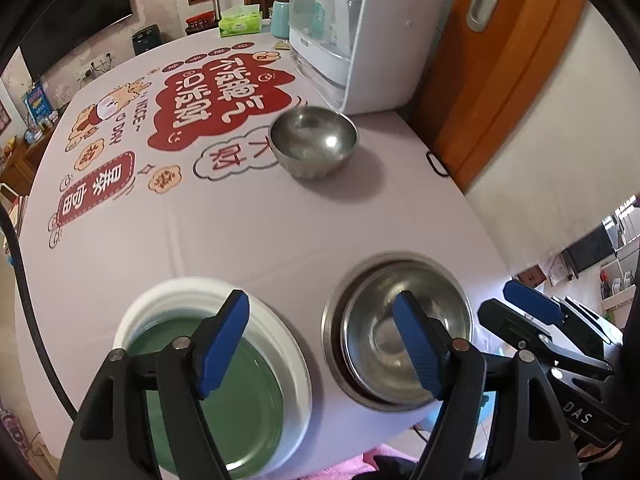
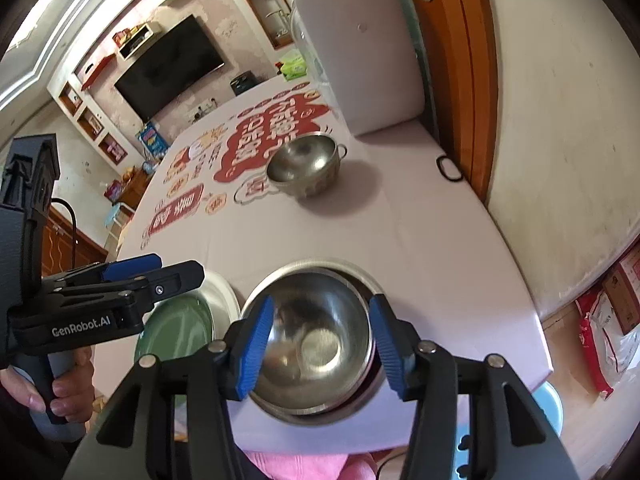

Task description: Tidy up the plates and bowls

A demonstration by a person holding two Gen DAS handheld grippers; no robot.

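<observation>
**Table inspection: 2 stacks near the edge, 1 bowl apart**

The table (image 1: 248, 232) wears a smooth pale cloth printed with red cartoon panels, and it stands in a living room with a dark television (image 2: 172, 68) on the far wall. A rounded white appliance (image 1: 372, 36) with a clear front sits at the table's far right corner, beside an orange wooden door (image 1: 504, 60).

Your left wrist view shows the green plate (image 1: 240, 384) nested in a white plate (image 1: 280, 320), both round and glossy, at the near edge. Your left gripper (image 1: 320, 344) hangs above them with jaws spread and nothing between the ribbed blue pads (image 1: 222, 344); one pad sits over the plates, the other over the steel stack. This view also catches the right gripper (image 1: 532, 312) at its right side.

Your right wrist view shows what the left cannot: a hand (image 2: 60, 384) on the grey handle of the left gripper, and a small loop handle on the far metal bowl (image 2: 304, 164). That bowl stands alone, well apart from the stacks, near the appliance.

The stacked steel bowls (image 2: 316, 340), shiny and round, the inner one sitting off-centre in the outer, lie just beside the plates. Your right gripper (image 2: 320, 348) hangs over them, jaws parted, with no pad seen pressing on the rim.
</observation>
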